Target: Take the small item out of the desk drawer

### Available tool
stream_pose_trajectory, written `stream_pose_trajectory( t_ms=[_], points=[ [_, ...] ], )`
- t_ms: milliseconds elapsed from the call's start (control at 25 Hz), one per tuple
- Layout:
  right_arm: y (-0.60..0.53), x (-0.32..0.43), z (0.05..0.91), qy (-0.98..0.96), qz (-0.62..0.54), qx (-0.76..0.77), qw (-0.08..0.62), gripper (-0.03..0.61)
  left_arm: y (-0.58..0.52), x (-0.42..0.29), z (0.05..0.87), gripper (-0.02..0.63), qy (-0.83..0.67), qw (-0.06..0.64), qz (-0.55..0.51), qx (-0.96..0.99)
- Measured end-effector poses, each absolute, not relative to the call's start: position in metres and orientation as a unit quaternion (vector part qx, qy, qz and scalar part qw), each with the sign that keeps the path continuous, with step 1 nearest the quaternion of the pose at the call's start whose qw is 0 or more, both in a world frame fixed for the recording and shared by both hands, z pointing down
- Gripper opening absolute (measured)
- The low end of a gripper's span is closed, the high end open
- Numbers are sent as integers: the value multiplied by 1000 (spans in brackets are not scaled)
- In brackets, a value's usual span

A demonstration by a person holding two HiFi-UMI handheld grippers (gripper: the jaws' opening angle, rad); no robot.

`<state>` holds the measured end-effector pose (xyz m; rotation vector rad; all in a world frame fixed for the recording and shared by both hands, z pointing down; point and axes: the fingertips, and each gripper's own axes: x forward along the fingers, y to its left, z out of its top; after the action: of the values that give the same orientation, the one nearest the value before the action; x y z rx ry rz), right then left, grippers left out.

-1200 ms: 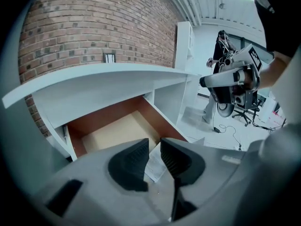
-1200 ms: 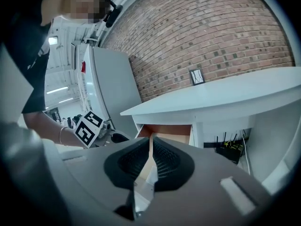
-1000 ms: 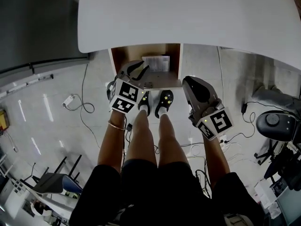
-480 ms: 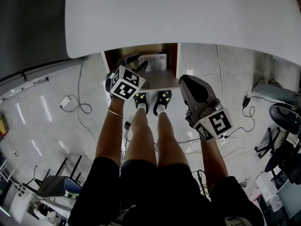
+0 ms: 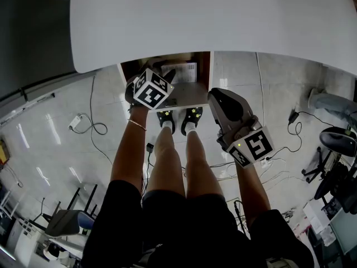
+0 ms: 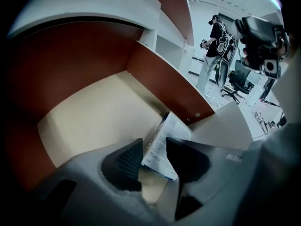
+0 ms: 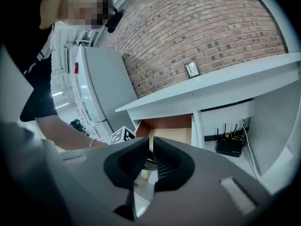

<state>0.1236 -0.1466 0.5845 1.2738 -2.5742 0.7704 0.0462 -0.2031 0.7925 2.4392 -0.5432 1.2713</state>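
Left tongs (image 6: 153,144): jaws opening inside the drawer (image 6: 89,119), nothing gripped.
Small item: printed white packet (image 6: 163,155) lying on the drawer floor, just beyond the tips, seen through the gap.
Right tongs (image 7: 152,145): held shut, empty, outside the drawer.

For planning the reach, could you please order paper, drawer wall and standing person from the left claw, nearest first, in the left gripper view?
1. Paper, just ahead of the opening, empty left claw.
2. Drawer wall, behind it.
3. Standing person, distant, upper right.
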Motion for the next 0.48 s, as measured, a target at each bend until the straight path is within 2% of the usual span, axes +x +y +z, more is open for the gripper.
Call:
stream_pose_trajectory(
  t_ms=[480],
  points=[
    [-141, 124, 590, -861, 259, 427, 98, 23, -196, 51, 806, 155, -173, 160, 464, 854]
  ],
)
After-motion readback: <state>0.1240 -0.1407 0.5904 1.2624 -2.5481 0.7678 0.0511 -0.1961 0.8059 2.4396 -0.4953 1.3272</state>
